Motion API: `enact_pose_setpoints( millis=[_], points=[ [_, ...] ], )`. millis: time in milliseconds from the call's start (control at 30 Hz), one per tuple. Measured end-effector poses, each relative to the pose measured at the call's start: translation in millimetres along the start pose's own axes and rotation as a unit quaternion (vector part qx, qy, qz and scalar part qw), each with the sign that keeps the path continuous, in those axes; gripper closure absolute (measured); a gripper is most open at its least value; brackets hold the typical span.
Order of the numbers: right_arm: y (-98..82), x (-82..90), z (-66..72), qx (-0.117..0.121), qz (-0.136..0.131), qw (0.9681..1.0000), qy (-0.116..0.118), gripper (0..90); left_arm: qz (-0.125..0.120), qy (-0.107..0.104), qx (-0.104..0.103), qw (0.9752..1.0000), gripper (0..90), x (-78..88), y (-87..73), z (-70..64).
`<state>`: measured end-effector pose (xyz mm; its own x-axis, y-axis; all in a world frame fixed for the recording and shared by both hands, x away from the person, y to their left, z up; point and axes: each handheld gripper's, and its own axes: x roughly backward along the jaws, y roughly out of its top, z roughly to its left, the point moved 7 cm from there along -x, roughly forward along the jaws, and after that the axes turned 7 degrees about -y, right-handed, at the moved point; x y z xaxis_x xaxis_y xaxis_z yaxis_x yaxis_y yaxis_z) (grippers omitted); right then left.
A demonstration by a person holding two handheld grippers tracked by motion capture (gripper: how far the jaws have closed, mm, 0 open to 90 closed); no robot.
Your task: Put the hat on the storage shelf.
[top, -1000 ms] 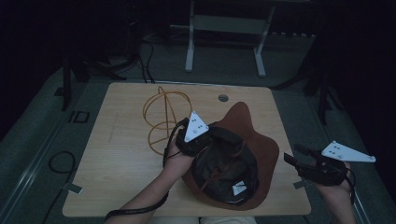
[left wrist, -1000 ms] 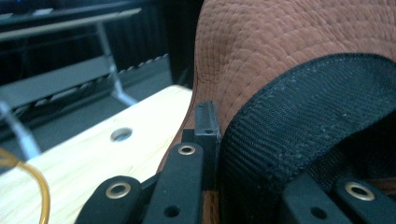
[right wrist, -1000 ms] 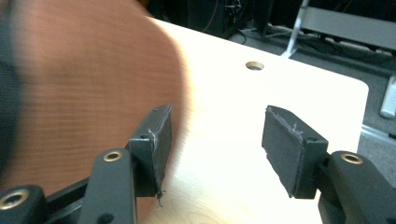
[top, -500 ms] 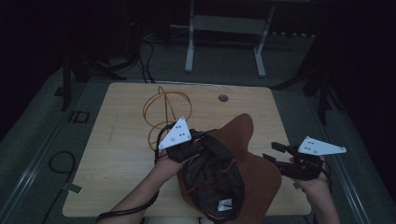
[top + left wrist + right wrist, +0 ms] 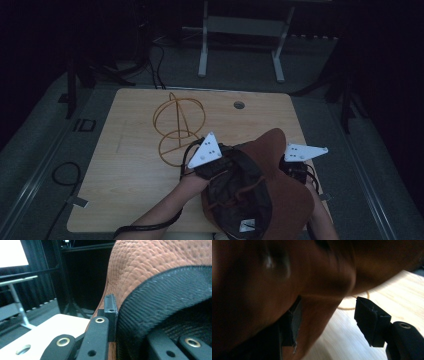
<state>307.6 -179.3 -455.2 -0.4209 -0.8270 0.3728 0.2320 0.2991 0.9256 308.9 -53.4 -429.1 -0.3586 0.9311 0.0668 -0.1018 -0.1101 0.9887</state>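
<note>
A brown suede hat [image 5: 287, 200] with a black lining [image 5: 235, 192] is held upside down over the table's front right. My left gripper [image 5: 231, 165] is shut on its black inner band [image 5: 160, 302], one pad [image 5: 110, 307] outside the rim. My right gripper [image 5: 287, 172] comes in from the right under its grey plate, partly behind the brim. In the right gripper view its jaws [image 5: 332, 317] stand apart: the brown brim [image 5: 312, 285] lies against the left pad [image 5: 295, 315] and the right pad [image 5: 368, 320] is free.
A gold wire hat stand [image 5: 177, 125] sits on the wooden table [image 5: 125, 170] just left of the hat. A cable hole [image 5: 239, 105] is near the far edge. A white desk frame [image 5: 240, 30] stands behind; a cable [image 5: 62, 172] loops on the floor at left.
My right gripper has moved left from the table's right edge up to the hat's brim. The left gripper and the hat shifted a little and the hat tilted.
</note>
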Motion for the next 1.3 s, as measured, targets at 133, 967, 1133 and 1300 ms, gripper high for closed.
enact_pose_setpoints(
  millis=[133,967,1133,1300],
  points=[
    [8.8,-0.7,1.2,-0.028,-0.022,0.9989,0.032,50.5,0.004,0.003,-0.001,1.0,86.2,-5.6,2.2,-3.4],
    [29.2,33.6,-15.5,-0.054,-0.076,0.9957,0.006,87.2,0.02,0.018,0.009,0.9996,59.0,20.4,13.7,8.5],
    [35.7,44.8,-26.5,-0.047,-0.084,0.9944,-0.044,87.2,0.039,0.033,0.017,0.9986,58.1,37.4,-1.8,14.9],
    [47.2,53.4,-47.3,-0.053,-0.105,0.9879,-0.102,87.2,0.05,0.052,0.033,0.9969,53.5,56.8,-23.9,18.3]
  ],
)
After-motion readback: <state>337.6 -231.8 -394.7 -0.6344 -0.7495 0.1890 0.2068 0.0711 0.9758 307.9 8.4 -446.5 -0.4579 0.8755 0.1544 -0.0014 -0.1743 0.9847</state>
